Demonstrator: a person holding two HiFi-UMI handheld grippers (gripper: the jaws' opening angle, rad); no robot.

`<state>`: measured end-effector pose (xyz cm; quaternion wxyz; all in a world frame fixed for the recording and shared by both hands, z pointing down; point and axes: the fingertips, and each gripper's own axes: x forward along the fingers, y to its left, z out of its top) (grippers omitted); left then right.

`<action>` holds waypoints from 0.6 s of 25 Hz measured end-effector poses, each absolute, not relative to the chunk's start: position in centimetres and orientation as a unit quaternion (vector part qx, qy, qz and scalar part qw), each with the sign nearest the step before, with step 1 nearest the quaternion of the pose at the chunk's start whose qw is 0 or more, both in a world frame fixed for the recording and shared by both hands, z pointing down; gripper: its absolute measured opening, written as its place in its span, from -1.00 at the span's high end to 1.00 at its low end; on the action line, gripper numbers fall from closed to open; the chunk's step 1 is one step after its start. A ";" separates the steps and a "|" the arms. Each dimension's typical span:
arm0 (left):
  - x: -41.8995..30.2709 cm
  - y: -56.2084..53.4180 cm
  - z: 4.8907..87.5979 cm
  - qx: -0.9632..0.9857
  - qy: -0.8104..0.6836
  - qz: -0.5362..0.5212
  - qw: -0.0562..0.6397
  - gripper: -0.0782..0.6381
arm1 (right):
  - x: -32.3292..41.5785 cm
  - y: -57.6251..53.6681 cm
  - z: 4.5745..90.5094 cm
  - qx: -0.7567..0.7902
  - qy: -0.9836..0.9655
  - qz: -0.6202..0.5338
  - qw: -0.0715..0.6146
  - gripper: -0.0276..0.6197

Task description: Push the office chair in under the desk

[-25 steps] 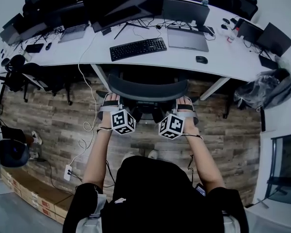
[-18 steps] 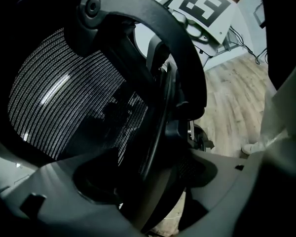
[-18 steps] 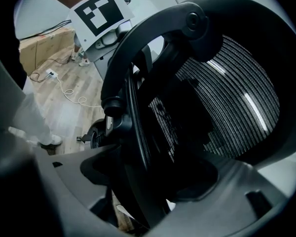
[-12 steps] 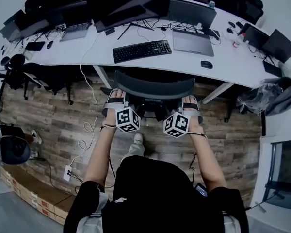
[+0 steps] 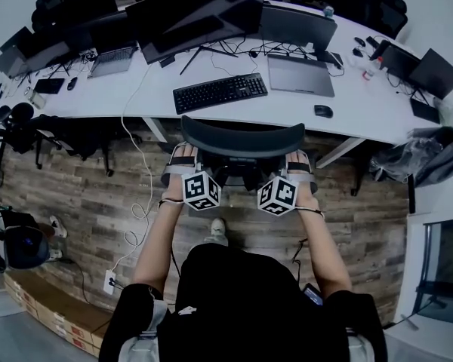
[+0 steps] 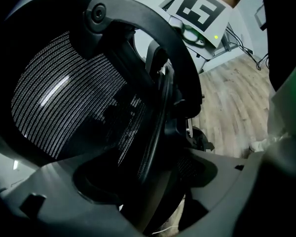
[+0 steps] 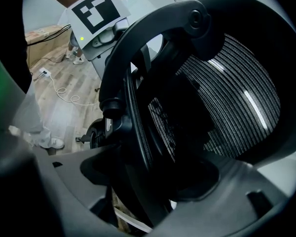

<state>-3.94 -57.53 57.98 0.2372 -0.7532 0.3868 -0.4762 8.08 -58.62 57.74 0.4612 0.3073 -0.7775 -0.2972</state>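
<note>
While both pairs of jaws are clamping the backrest rim, the left gripper (image 5: 183, 163) and right gripper (image 5: 299, 166) are each holding 1 side of the office chair (image 5: 241, 137), which is standing at the near edge of the desk (image 5: 377, 105). Pushing evenly and straight toward the far side is probably stopping any swivel. The seat is lying hidden under the desk, so clearance is staying unconfirmed.

The office chair (image 5: 241, 139) is black with striped grey mesh, the worktop (image 5: 374, 100) white, the floor (image 5: 83, 198) brown wood-grain.
</note>
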 end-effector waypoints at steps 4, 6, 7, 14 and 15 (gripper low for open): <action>-4.2 -59.3 58.1 -0.754 0.386 -0.476 0.237 -0.23 | 7.8 -60.5 57.9 0.308 -0.776 -0.296 0.463 -0.09; -4.3 -60.2 58.1 -0.754 0.386 -0.475 0.238 -0.23 | 7.7 -61.4 57.9 0.310 -0.776 -0.296 0.463 -0.09; -4.4 -60.6 58.1 -0.754 0.386 -0.475 0.239 -0.23 | 7.7 -61.8 57.8 0.311 -0.776 -0.295 0.463 -0.09; -4.7 -62.9 58.0 -0.757 0.384 -0.472 0.238 -0.23 | 7.3 -64.1 57.9 0.314 -0.774 -0.293 0.465 -0.09; -4.7 -63.1 58.1 -0.757 0.383 -0.472 0.239 -0.23 | 7.2 -64.4 57.9 0.315 -0.774 -0.293 0.465 -0.09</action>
